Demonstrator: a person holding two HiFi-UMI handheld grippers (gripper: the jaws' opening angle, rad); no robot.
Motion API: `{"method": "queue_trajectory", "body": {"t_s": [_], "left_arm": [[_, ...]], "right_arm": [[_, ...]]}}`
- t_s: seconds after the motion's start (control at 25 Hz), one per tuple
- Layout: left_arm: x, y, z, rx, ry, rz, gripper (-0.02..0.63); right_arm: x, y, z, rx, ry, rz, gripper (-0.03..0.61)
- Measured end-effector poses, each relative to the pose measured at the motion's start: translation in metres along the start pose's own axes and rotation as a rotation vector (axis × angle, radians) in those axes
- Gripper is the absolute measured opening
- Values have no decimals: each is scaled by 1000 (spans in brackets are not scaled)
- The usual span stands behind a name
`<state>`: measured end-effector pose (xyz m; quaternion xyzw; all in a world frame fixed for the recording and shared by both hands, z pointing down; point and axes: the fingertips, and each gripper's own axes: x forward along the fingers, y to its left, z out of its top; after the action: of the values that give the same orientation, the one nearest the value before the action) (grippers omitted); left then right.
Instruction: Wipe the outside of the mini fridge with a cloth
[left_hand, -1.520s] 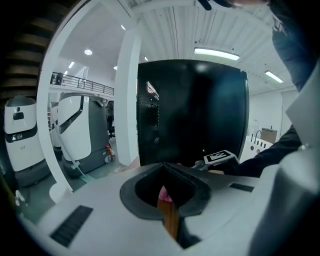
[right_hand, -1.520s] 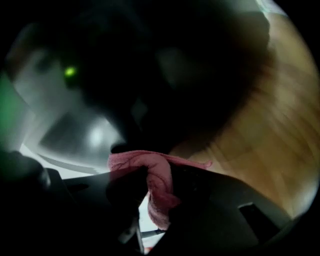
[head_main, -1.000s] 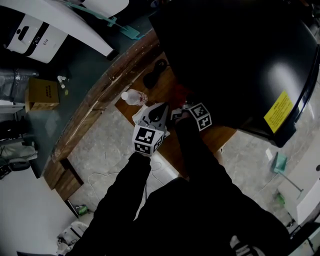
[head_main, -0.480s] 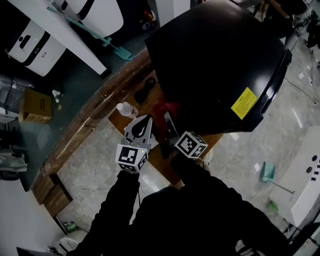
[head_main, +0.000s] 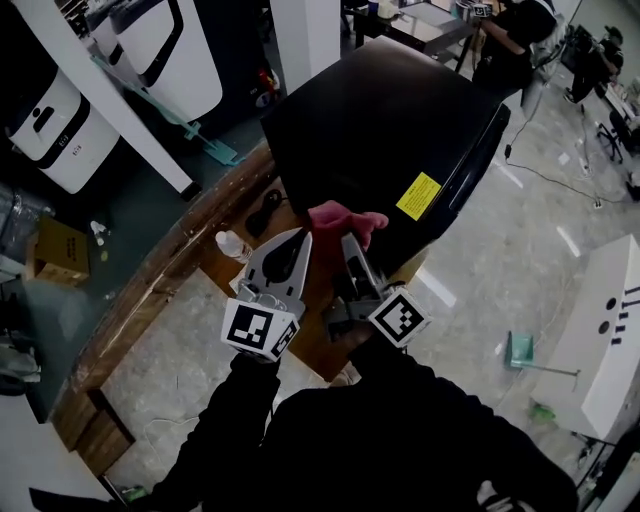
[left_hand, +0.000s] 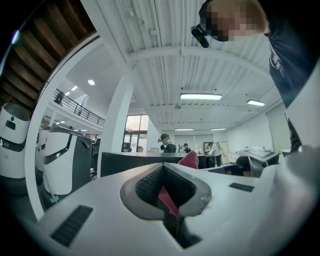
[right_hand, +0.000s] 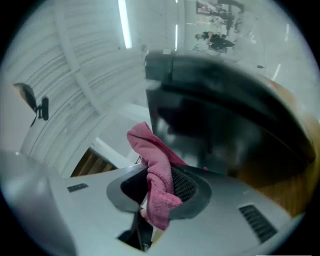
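The black mini fridge (head_main: 390, 140) with a yellow label (head_main: 422, 195) stands on a wooden table (head_main: 190, 255). My right gripper (head_main: 350, 245) is shut on a pink cloth (head_main: 345, 222), held up just in front of the fridge's near lower edge. In the right gripper view the cloth (right_hand: 150, 147) hangs out of the right gripper (right_hand: 160, 177), with the fridge (right_hand: 210, 115) close behind. My left gripper (head_main: 295, 240) sits beside it on the left, jaws together. In the left gripper view the left gripper (left_hand: 167, 192) shows a thin red strip in its slot, and the cloth (left_hand: 190, 160) rises beyond.
A water bottle (head_main: 232, 245) and a black cable (head_main: 262, 210) lie on the table left of the fridge. White machines (head_main: 60, 130) and a cardboard box (head_main: 58, 250) are at left. A white cabinet (head_main: 600, 340) stands at right. People (head_main: 510, 40) are at the back.
The right gripper has come up from the table by the fridge with the pink cloth in it. Both grippers sit lower in the view, and the fridge now appears farther off.
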<state>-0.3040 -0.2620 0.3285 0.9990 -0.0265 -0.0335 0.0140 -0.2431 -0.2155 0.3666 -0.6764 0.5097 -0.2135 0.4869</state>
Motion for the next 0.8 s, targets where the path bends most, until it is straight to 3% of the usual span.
{"method": "queue_trajectory", "body": {"t_s": [0.32,0.52,0.8], "left_arm": [[33,-50,0,11,7,-95,6],[48,-56,-15,8,50,-107,6],[55,-52,-67,3,150,-81,6]], "right_arm": [[-31,-39,54,121,-120,-100,100],[-30,-51,54,196,-127,-96,100],[-40,-107,28,285,-95,-200,101]]}}
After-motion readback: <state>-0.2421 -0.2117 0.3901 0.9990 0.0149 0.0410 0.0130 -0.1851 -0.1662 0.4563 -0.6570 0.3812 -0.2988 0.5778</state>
